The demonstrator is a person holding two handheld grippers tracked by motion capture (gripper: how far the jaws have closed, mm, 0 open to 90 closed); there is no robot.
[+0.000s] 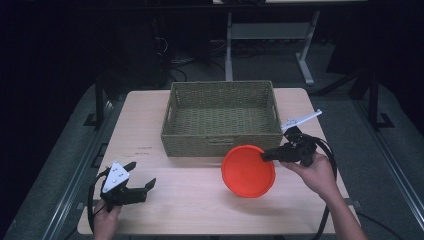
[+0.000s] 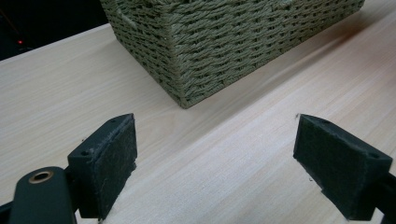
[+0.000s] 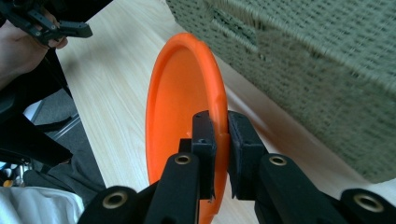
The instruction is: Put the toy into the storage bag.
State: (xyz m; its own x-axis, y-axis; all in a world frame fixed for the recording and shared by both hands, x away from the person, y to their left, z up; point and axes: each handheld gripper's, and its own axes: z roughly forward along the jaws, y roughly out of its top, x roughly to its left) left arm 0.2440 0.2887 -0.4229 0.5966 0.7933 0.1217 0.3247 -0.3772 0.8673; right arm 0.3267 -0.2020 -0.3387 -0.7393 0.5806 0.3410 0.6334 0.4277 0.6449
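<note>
Right gripper (image 3: 219, 140) holds the plate (image 1: 248, 171).
Its fingers (image 3: 204, 140) pinch the rim beside the basket (image 1: 222, 118); the left gripper (image 1: 142, 179) gapes wide, empty.

Dim room, pale wooden table (image 1: 150, 130), grey carpet floor (image 1: 380, 165), white-legged desk frame (image 1: 270, 35) behind.

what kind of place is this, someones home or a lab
Most likely a lab or workshop set up for recording, not a home: a bare wooden table on a metal frame, cabled handheld grippers, cables on the grey floor, another bench frame behind.
</note>
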